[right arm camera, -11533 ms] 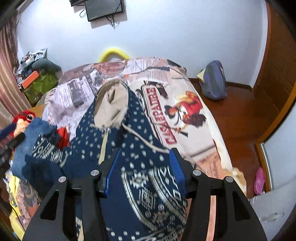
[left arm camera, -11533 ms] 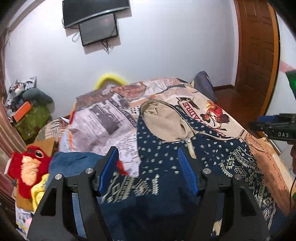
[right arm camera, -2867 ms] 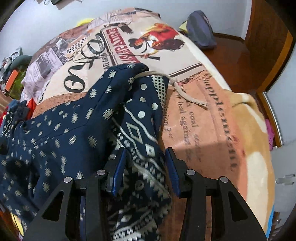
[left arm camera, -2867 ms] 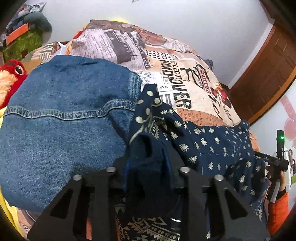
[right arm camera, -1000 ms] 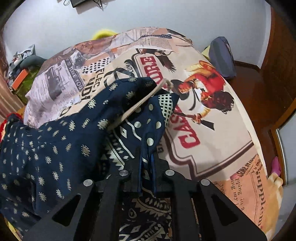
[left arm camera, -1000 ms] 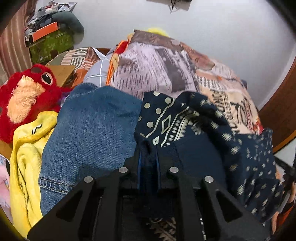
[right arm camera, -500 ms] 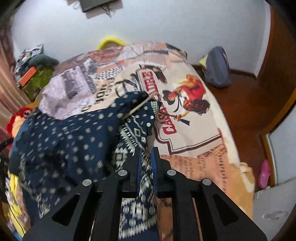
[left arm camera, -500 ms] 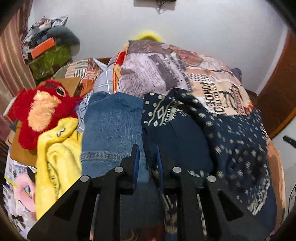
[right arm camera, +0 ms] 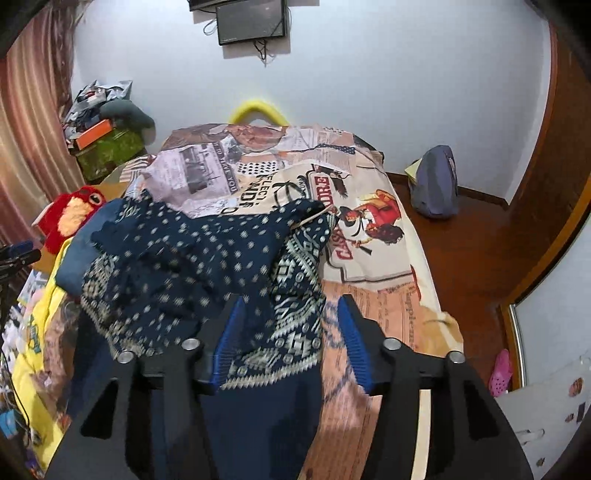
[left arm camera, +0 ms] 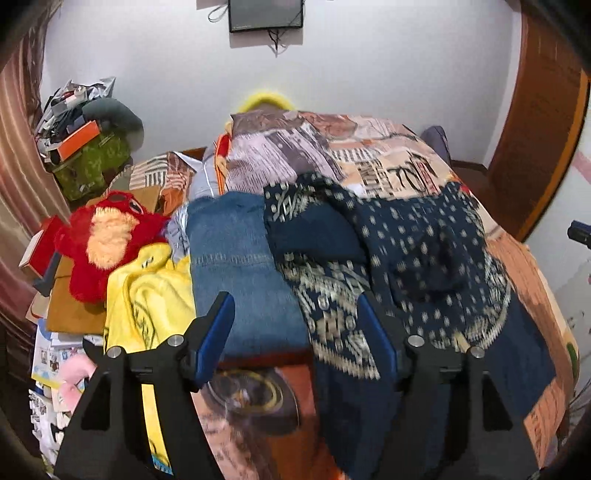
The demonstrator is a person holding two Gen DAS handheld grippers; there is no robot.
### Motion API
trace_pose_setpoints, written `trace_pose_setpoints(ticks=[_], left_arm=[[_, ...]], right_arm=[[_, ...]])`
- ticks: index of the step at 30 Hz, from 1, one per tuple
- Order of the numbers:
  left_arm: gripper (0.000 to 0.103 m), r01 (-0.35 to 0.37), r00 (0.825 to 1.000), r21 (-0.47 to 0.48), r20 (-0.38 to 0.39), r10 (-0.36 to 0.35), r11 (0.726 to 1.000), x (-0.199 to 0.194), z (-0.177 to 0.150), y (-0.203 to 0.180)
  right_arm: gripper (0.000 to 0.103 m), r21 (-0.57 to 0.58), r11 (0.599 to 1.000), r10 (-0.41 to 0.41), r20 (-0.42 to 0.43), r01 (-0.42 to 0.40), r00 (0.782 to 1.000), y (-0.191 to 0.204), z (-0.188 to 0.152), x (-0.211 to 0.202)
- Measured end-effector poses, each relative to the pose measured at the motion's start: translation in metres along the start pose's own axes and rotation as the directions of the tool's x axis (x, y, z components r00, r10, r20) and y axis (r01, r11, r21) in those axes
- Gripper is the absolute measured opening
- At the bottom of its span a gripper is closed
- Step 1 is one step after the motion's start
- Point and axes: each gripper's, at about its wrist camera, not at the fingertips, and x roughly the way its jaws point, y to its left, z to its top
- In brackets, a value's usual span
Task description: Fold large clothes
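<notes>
both sets of jaws just opened, empty: navy patterned hoodie (right arm camera: 207,258) lies crumpled on the bed (right arm camera: 373,295) ahead and below, long axis crosswise between left gripper (left arm camera: 295,332) and right gripper (right arm camera: 288,332), each nearest its own end.

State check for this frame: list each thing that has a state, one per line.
Navy patterned hoodie: released, folded over in a heap on the bed.
Blue denim garment: folded, beside the hoodie.
Left gripper: open, just opened, empty.
Right gripper: open, just opened, empty.
Wall screen: dark.
</notes>
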Motion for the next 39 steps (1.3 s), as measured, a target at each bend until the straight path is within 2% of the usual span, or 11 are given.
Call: trace_pose_setpoints(ticks=[2, 7, 12, 15, 19, 25, 30, 33, 36, 38, 39], left_arm=[[0.068, 0.018, 1.0, 0.005, -0.021, -0.018, 1.0, -0.004, -0.013, -0.002], [0.068, 0.096, 0.991, -0.051, -0.087, -0.1, 0.994, 0.0, -0.053, -0.001], [0.068, 0.139, 0.968, -0.138, -0.188, -0.164, 0.981, 0.025, -0.094, 0.002], [0.068, 0.151, 0.957, -0.191, -0.219, -0.192, 0.97, 0.038, -0.113, 0.004], [0.068, 0.172, 0.941, -0.21, -0.253, -0.224, 0.962, 0.052, -0.133, -0.003], [0.068, 0.213, 0.895, -0.29, -0.326, -0.305, 0.933, 0.084, -0.159, -0.013], [0.068, 0.228, 0.864, -0.337, -0.362, -0.35, 0.914, 0.106, -0.175, -0.019], [0.068, 0.245, 0.855, -0.404, -0.339, -0.393, 0.881, 0.114, -0.181, -0.016], [0.068, 0.275, 0.833, -0.507, -0.298, -0.466, 0.817, 0.122, -0.189, -0.005], [0.063, 0.291, 0.834, -0.534, -0.264, -0.484, 0.794, 0.124, -0.192, -0.001], [0.058, 0.298, 0.834, -0.537, -0.255, -0.489, 0.789, 0.123, -0.193, 0.0]], right_arm=[[0.05, 0.008, 1.0, 0.013, -0.012, -0.013, 1.0, 0.002, -0.009, -0.004], [0.051, 0.044, 0.999, 0.028, -0.044, -0.026, 0.999, 0.001, -0.036, -0.008], [0.051, 0.098, 0.995, 0.032, -0.102, -0.022, 0.994, -0.006, -0.062, 0.003], [0.051, 0.157, 0.987, 0.051, -0.144, -0.028, 0.988, -0.014, -0.082, 0.015], [0.051, 0.218, 0.976, 0.075, -0.21, -0.028, 0.975, -0.022, -0.109, 0.029], [0.051, 0.272, 0.962, 0.115, -0.299, -0.031, 0.947, -0.025, -0.143, 0.052], [0.051, 0.321, 0.945, 0.174, -0.334, -0.062, 0.926, -0.024, -0.158, 0.07], [0.051, 0.374, 0.922, 0.228, -0.309, -0.103, 0.923, -0.026, -0.161, 0.077], [0.051, 0.44, 0.887, 0.282, -0.279, -0.139, 0.918, -0.032, -0.164, 0.083], [0.048, 0.454, 0.878, 0.295, -0.267, -0.15, 0.918, -0.033, -0.163, 0.084], [0.042, 0.453, 0.878, 0.298, -0.264, -0.154, 0.917, -0.032, -0.163, 0.085]])
